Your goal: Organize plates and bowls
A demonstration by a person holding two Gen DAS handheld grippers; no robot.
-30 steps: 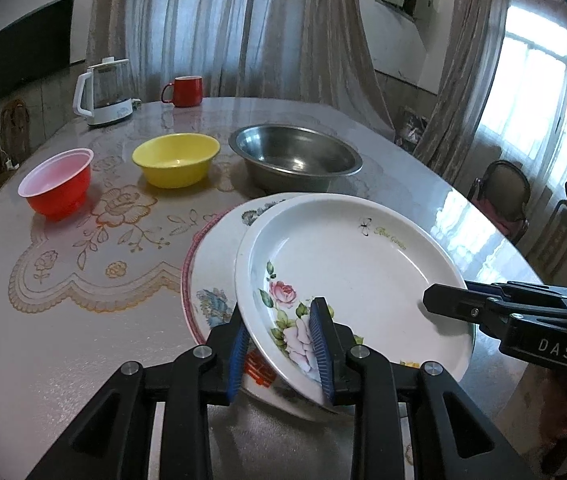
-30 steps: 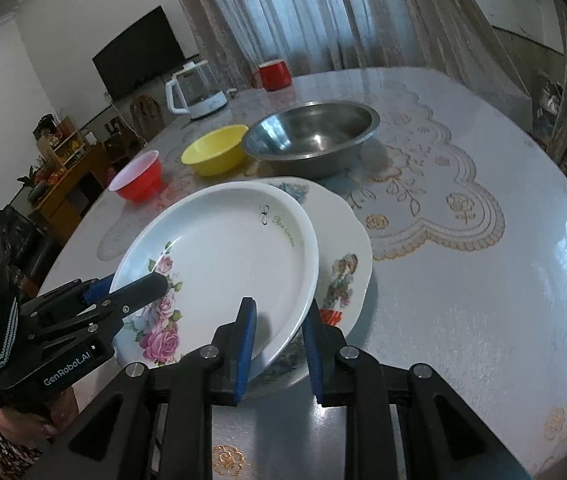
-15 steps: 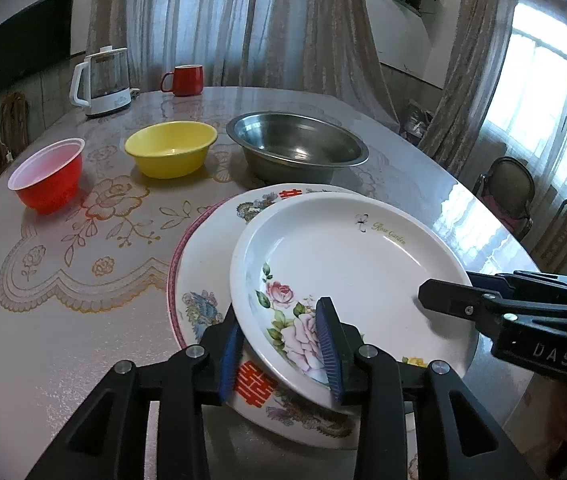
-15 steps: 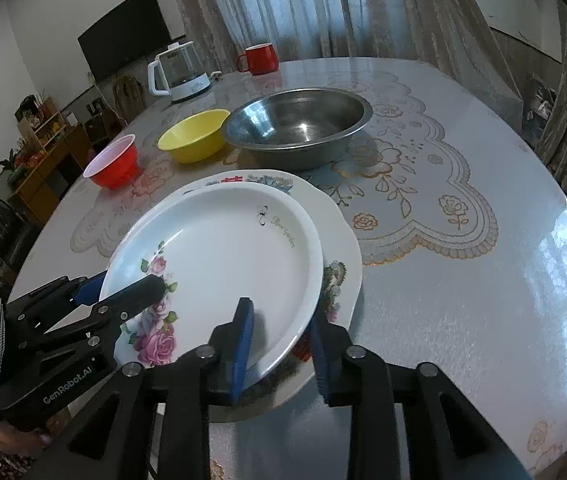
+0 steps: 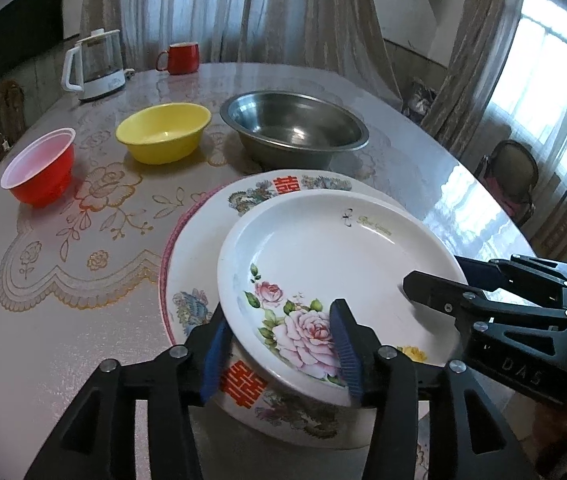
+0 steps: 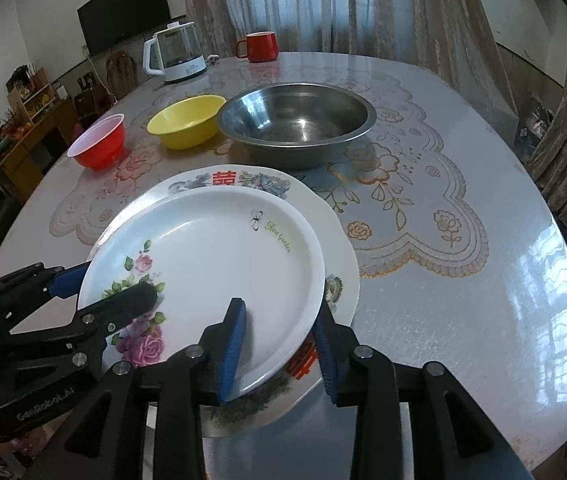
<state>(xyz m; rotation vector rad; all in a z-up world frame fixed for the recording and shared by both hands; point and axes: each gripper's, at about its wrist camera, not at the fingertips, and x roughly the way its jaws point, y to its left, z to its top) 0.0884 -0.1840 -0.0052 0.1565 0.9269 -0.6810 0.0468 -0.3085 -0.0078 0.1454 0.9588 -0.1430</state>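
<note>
Rose plate (image 5: 335, 256) lying on the big plate (image 5: 199, 256), near table (image 5: 83, 344) edge.
It is sitting face up, roses toward the near side; left gripper (image 5: 279, 350) and right gripper (image 6: 279, 346) are opening, jaws straddling its near rim.

Near edge of the table (image 6: 463, 320): a smaller plate (image 6: 211, 264) lies on a larger plate (image 6: 343, 276), shifted toward its left and near side.
Left tongs (image 5: 279, 348): astride the near-left rim of the smaller plate, jaws opening, rim between them.
Right tongs (image 6: 279, 348): astride its near-right rim, jaws opening, rim between them.
Behind the plates: a metal basin (image 6: 297, 124).
Left of the basin: a bowl (image 6: 185, 120), then a cup-shaped bowl (image 6: 99, 142) farther left, the three in a row.
Far side of the table: a kettle (image 6: 175, 58) at left, a mug (image 6: 259, 46) to its right.
</note>
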